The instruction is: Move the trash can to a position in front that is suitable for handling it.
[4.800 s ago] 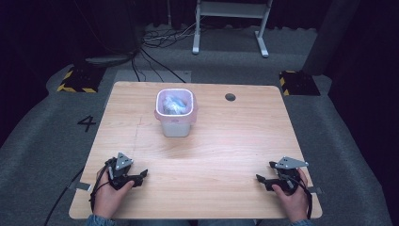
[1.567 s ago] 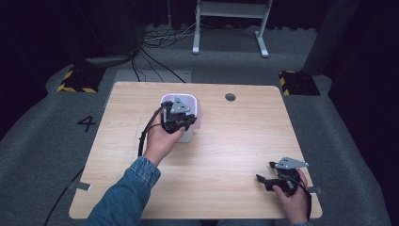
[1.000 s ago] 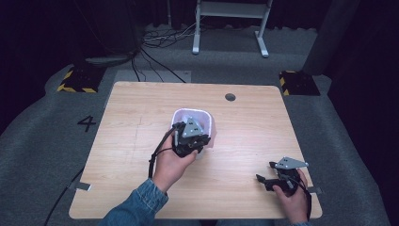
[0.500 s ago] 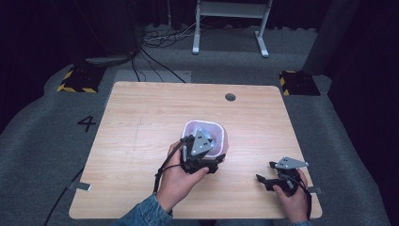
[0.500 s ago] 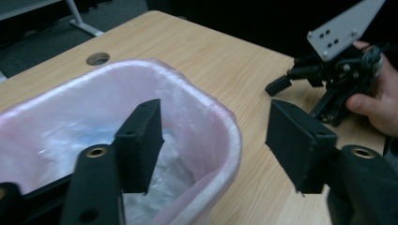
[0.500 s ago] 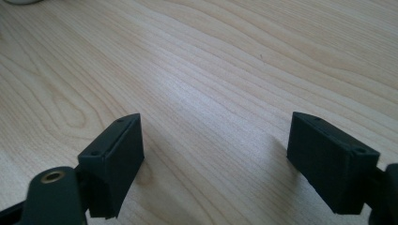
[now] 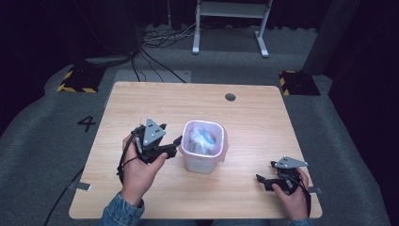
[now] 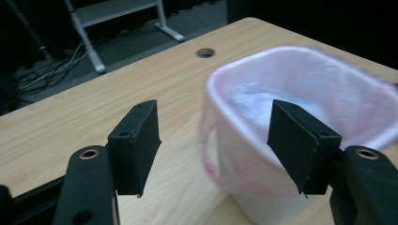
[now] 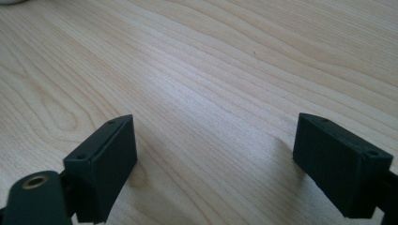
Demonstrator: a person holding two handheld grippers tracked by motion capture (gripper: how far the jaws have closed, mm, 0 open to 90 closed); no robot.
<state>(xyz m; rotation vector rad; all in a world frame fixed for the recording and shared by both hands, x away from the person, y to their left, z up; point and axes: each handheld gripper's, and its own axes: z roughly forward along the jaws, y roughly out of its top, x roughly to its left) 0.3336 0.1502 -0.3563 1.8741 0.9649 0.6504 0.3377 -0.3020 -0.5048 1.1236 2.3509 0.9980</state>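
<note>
Two claws are at work over the counter, and the thing in hand is a small white bin with a pink liner. The bin stands upright near the middle of the counter, slightly toward the person's edge, with crumpled blue-and-white waste visible inside it.

The left claw sits at the bin's 9 o'clock, just beside its rim. Its jaws have just been opening and now stand wide apart. In the left gripper view the bin lies ahead and to the right; one pad overlaps the liner in the picture, but no pad presses on the wall, so nothing is held. The step in hand reads as the release: the bin is set down and the left claw is letting go.

The right claw rests at the bin's 4 o'clock, well apart from it, near the counter's front edge. Its jaws have also just been opening a little and are spread as wide as they go, with bare wood grain between them and nothing gripped.

The next move likely calls for one of two things:
1. Clearing the left claw away toward 9 o'clock without snagging the loose liner edge.
2. Bringing a claw back to the liner rim, which is thin and slack, so a grip needs to close squarely on the folded-over plastic rather than on the hard wall.
</note>
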